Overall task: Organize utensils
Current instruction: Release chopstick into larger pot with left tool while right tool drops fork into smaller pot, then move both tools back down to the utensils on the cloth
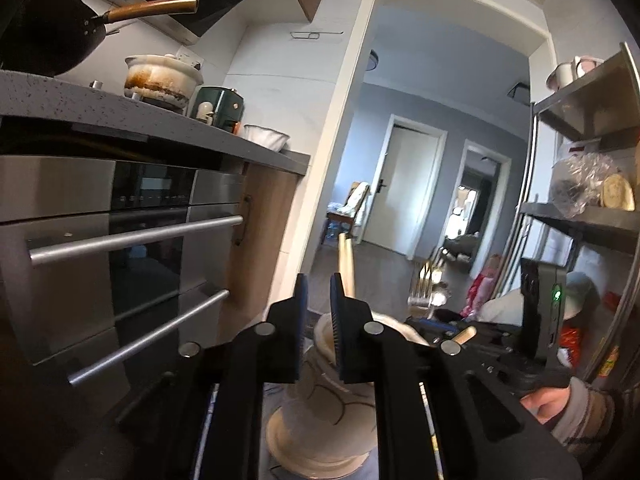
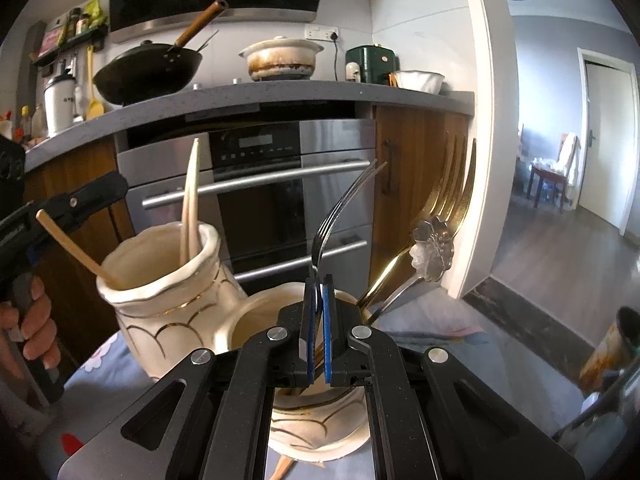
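right claw (image 2: 319, 294) is seen closed on the stem of a silver steel fork (image 2: 340, 208), tines up, over a cream ceramic jar with gold lines (image 2: 256, 320) | left claw (image 1: 319, 292) is held slightly apart, gripping nothing, above a second cream gold-lined jar (image 2: 160, 280) holding pale wooden chopsticks (image 2: 190, 200) | gold fork (image 2: 448, 200) and silver flower-bowled spoon (image 2: 434, 252) are stood in the first jar

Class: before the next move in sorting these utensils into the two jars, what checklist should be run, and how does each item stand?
1. The silver fork sits between the right gripper pads: ok.
2. Pads pressing on the silver fork: cannot tell.
3. Fork handle over the near jar mouth: ok.
4. The left gripper is empty, jaws apart: ok.
5. The chopsticks stand in the far jar: ok.
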`<state>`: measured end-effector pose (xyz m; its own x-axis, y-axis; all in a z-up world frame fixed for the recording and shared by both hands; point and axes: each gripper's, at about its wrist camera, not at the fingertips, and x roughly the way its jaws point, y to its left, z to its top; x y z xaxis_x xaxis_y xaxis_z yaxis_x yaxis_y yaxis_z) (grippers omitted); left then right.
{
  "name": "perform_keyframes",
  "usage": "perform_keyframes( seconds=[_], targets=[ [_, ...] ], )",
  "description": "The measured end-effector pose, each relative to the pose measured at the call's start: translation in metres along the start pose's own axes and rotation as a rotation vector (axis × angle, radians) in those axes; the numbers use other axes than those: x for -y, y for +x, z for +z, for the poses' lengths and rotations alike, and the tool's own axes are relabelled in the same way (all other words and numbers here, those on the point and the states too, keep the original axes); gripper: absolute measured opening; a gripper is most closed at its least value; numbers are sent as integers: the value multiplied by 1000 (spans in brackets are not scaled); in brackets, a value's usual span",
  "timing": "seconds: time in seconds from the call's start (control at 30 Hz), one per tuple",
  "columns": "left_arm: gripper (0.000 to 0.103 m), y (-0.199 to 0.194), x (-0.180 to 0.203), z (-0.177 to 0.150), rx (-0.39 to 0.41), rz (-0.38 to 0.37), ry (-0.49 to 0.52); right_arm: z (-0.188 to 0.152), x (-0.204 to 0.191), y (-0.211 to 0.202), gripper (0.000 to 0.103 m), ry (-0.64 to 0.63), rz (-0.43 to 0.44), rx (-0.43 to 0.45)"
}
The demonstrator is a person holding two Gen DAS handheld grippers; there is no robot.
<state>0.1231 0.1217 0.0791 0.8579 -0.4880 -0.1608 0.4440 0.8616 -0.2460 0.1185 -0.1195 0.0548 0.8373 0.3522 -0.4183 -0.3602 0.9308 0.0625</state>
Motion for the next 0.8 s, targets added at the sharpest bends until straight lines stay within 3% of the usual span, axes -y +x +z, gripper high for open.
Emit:
perform_keyframes(
  seconds=[0.07, 0.2, 0.3, 0.4, 0.5, 0.57, 0.7, 0.77, 0.8],
  targets=[
    [12, -1, 0, -1, -5, 6, 3, 1, -1, -1, 17, -1, 1, 3],
    [12, -5, 0, -1, -5, 21, 2, 2, -2, -9, 19, -7, -7, 12],
    [13, -9, 3, -1, -19, 73, 16, 2, -2, -22, 25, 4, -8, 27],
    [20, -15, 8, -3, -39, 136, 31, -1, -4, -37, 33, 5, -16, 43],
    [31, -24, 14, -6, -47, 166, 47, -5, -5, -50, 50, 2, -33, 43],
    [51, -33, 22, -8, -53, 188, 62, -8, -6, -60, 59, 1, -42, 52],
    [63, -49, 38, -13, -63, 218, 95, -12, -6, -82, 80, 7, -55, 74],
    [80, -58, 47, -15, -62, 232, 104, -13, -5, -91, 91, 12, -55, 78],
    [83, -64, 51, -17, -55, 235, 105, -14, -5, -97, 94, 13, -57, 78]
  ],
)
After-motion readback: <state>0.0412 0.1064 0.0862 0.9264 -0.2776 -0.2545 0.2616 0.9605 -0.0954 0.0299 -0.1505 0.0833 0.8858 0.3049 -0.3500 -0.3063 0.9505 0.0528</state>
